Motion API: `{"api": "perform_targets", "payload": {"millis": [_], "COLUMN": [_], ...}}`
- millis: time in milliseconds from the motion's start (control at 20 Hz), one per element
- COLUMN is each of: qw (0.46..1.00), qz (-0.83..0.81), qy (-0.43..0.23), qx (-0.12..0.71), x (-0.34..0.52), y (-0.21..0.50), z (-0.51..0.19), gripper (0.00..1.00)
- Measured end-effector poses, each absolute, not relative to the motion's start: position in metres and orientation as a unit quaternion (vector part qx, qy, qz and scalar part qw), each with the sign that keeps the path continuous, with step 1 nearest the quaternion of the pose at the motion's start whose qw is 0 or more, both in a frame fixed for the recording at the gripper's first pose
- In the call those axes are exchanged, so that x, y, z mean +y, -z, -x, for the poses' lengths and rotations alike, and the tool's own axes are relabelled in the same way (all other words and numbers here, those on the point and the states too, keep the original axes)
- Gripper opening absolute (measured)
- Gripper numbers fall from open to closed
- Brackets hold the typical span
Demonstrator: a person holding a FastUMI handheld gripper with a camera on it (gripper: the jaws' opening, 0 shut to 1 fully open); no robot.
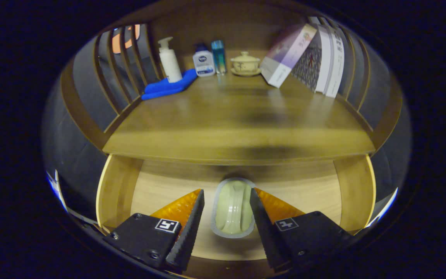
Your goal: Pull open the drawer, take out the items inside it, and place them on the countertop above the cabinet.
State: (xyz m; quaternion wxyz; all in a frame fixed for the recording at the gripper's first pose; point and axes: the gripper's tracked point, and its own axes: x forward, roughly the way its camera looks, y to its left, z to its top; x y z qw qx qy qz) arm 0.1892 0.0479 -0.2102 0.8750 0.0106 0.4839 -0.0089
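Below wooden countertop (238, 128), light wooden drawer (118, 190) pulled open. Small pale-green oblong plastic dish with grey rim (232, 209) lies on drawer floor. Gripper (227, 217) open, fingers flank dish, no contact evident. Judged light, stiff, slippery; pinch across long sides.

The gripper (227, 193) points forward and downward, its jaws parted, both fingers level side by side.

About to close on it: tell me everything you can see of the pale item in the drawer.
The pale green item is an oblong, glossy, plastic-looking piece with a grey rim and a raised ridge along its middle. It lies flat on the open drawer floor, lengthwise between the gripper fingers, which flank it closely; contact cannot be told.
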Motion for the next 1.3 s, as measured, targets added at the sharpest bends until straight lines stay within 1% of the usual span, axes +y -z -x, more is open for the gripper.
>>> {"api": "perform_targets", "payload": {"millis": [200, 300, 450, 500, 600, 650, 750, 950, 1300], "qw": [0.846, 0.836, 0.822, 0.818, 0.814, 0.813, 0.811, 0.819, 0.839], "qz": [-0.022, -0.028, -0.026, -0.027, -0.031, -0.031, -0.032, -0.038, -0.033], "qy": [0.003, 0.008, 0.013, 0.02, 0.028, 0.025, 0.02, 0.011, -0.015], "qx": [0.533, 0.548, 0.568, 0.574, 0.58, 0.581, 0.584, 0.572, 0.543], "x": [0.051, 0.052, 0.051, 0.045, 0.039, 0.039, 0.041, 0.041, 0.035], "y": [0.227, 0.232, 0.24, 0.241, 0.244, 0.241, 0.242, 0.226, 0.177], "z": [-0.181, -0.177, -0.172, -0.173, -0.174, -0.176, -0.169, -0.164, -0.144], "gripper": [0.72, 0.67, 0.52, 0.49, 0.38, 0.25, 0.22, 0.22, 0.22]}}
